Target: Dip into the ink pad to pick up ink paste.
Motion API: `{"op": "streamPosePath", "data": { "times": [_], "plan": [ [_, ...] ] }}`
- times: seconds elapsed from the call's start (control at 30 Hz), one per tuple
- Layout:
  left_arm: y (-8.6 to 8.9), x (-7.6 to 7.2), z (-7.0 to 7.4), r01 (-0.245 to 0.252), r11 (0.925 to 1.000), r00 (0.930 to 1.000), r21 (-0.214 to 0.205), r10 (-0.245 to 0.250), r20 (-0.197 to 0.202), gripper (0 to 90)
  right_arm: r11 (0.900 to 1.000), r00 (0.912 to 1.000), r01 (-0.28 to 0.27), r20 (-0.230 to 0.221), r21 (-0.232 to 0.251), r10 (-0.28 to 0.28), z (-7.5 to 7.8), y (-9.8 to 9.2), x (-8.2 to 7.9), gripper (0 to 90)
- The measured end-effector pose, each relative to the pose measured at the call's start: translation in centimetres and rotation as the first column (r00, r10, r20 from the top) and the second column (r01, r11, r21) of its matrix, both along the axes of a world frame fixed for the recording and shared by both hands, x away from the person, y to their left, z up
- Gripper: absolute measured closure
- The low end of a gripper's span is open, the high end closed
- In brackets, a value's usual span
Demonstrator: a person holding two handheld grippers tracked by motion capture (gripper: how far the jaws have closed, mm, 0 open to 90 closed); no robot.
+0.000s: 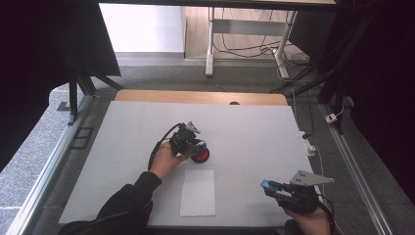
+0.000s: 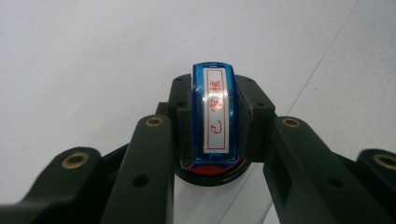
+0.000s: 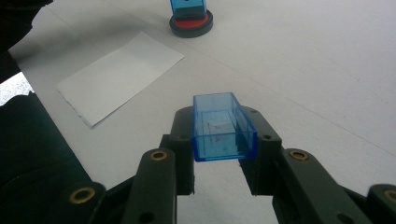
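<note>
On the white desk (image 1: 244,127), one blue stamp (image 2: 215,116) stands on one round red ink pad (image 1: 201,155), near the desk's middle, clamped between the closed fingers (image 2: 254,116) of the left gripper (image 1: 191,139). Near the desk's front right corner, the right gripper (image 1: 274,188) hovers, its fingers (image 3: 261,126) shut on one clear blue stamp cap (image 3: 223,127), held open side up. One white sheet of paper (image 1: 197,193) lies flat between the two grippers, just in front of the ink pad.
</note>
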State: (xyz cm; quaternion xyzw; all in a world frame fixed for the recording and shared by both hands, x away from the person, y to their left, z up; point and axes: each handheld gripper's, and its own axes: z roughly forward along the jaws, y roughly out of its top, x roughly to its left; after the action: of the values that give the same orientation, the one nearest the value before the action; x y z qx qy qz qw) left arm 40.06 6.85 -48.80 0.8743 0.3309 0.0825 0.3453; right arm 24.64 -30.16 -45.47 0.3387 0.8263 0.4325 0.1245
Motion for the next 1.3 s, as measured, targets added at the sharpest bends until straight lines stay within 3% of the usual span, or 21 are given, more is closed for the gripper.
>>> {"op": "streamPosePath", "data": {
  "times": [0.17, 0.33, 0.5, 1.03, 1.17, 1.3],
  "plan": [
    [0.4, 0.2, 0.3, 0.007, 0.9997, 0.9997, -0.022, -0.007, -0.023, 71.0, 1.0000, 1.0000, 0.001, -0.001, 0.004, -0.001, 0.0, 0.0, 0.0, 68.5],
    [0.9, 0.3, 1.4, 0.013, 0.9966, 0.9985, -0.082, -0.017, -0.052, 71.0, 1.0000, 1.0000, 0.000, 0.000, 0.003, 0.000, 0.0, 0.0, 0.0, 68.5],
    [1.3, 0.3, 2.1, 0.018, 0.9886, 0.9953, -0.150, -0.032, -0.091, 71.0, 1.0000, 1.0000, -0.001, 0.000, 0.001, 0.001, 0.0, 0.0, 0.0, 68.5],
    [1.1, 1.0, 0.6, -0.009, 0.9944, 0.9906, -0.105, -0.006, -0.137, 70.9, 1.0000, 1.0000, -0.003, -0.002, 0.002, 0.003, 0.0, 0.0, 0.0, 68.4],
    [1.0, 1.1, 0.2, -0.018, 0.9965, 0.9907, -0.081, 0.007, -0.136, 71.0, 1.0000, 1.0000, -0.003, -0.002, 0.002, 0.003, 0.0, 0.0, 0.0, 68.4],
    [1.0, 1.2, 0.0, -0.021, 0.9960, 0.9907, -0.087, 0.009, -0.136, 71.1, 1.0000, 1.0000, -0.003, -0.002, 0.002, 0.003, 0.0, 0.0, 0.0, 68.4]
  ]
}}
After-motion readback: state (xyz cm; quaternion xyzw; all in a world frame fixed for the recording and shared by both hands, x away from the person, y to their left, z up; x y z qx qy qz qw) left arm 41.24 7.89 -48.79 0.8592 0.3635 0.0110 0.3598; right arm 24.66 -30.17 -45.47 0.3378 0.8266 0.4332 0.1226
